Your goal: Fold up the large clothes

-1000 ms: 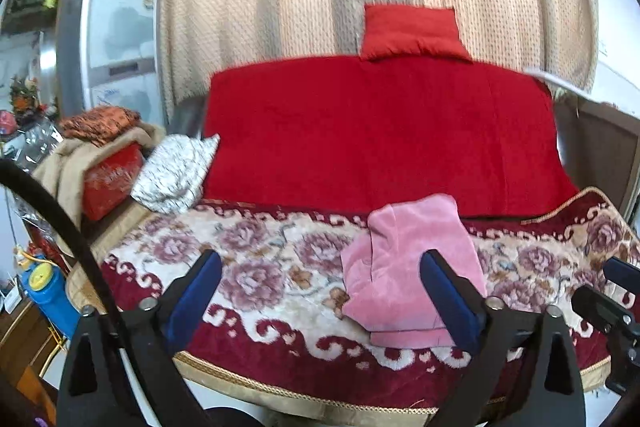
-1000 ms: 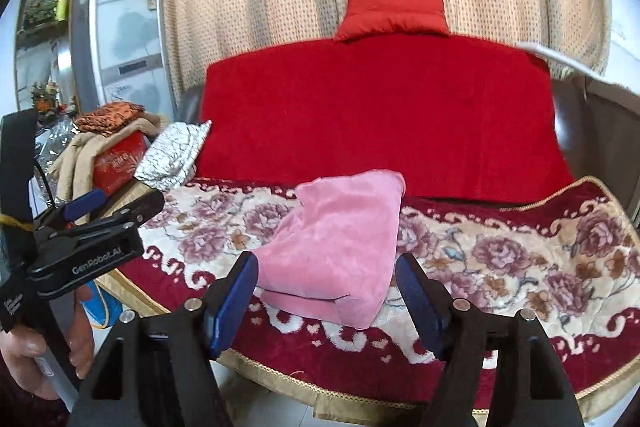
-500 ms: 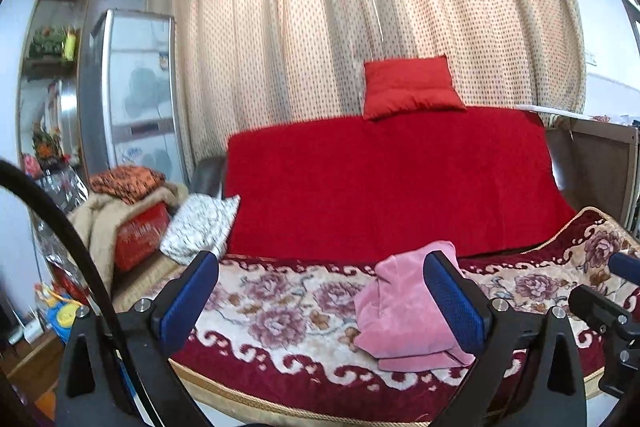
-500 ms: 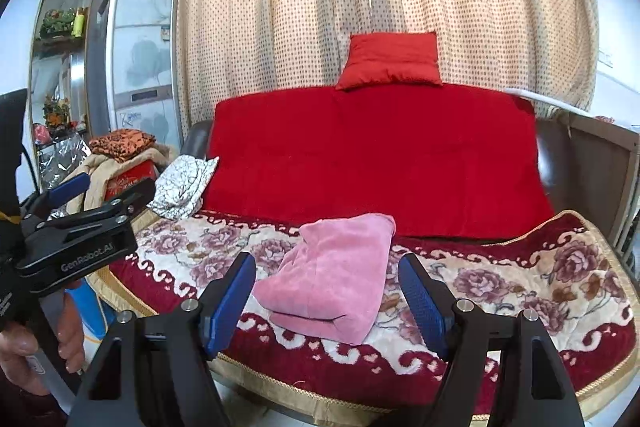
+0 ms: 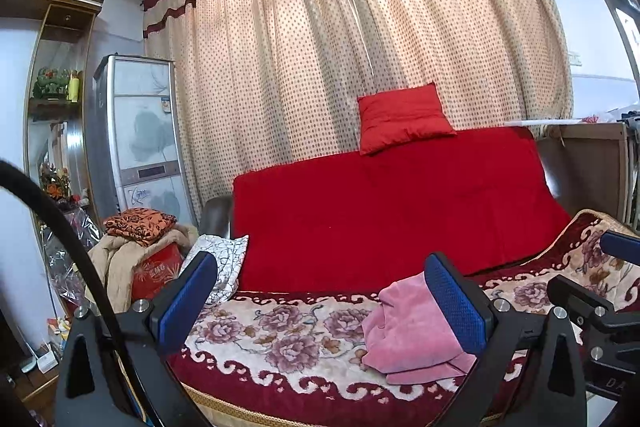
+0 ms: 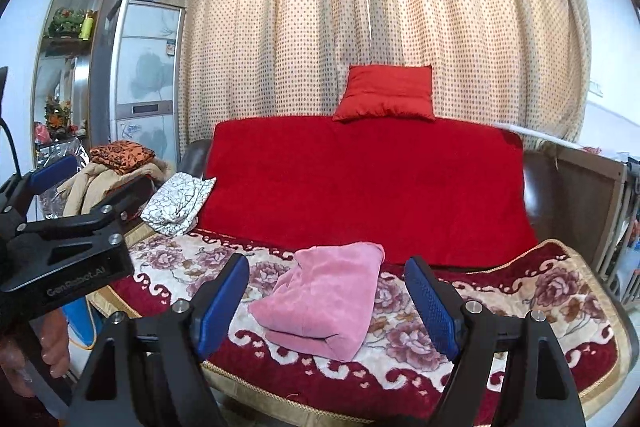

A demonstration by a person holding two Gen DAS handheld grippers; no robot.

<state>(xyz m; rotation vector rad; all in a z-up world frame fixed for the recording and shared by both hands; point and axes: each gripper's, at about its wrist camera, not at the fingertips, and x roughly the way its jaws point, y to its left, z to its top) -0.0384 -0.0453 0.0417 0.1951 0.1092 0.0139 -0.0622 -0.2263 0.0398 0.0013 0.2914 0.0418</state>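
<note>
A folded pink garment (image 6: 324,297) lies on the floral seat cover of the sofa (image 6: 540,291), near its front edge. It also shows in the left wrist view (image 5: 412,331), partly behind the right finger. My left gripper (image 5: 320,303) is open and empty, held back from the sofa. My right gripper (image 6: 328,303) is open and empty too, back from the sofa with the garment seen between its fingers. The left gripper's body (image 6: 60,251) shows at the left of the right wrist view.
A red blanket (image 6: 368,183) covers the sofa back, with a red cushion (image 6: 386,93) on top. A white patterned cloth (image 6: 176,203) lies at the sofa's left end. A pile of clothes (image 6: 116,163) and a fridge (image 6: 140,75) stand left. A wooden panel (image 6: 588,203) is right.
Both grippers have pulled back and tilted up from the sofa. The pink garment now looks smaller and lower in both views. It has not moved.
</note>
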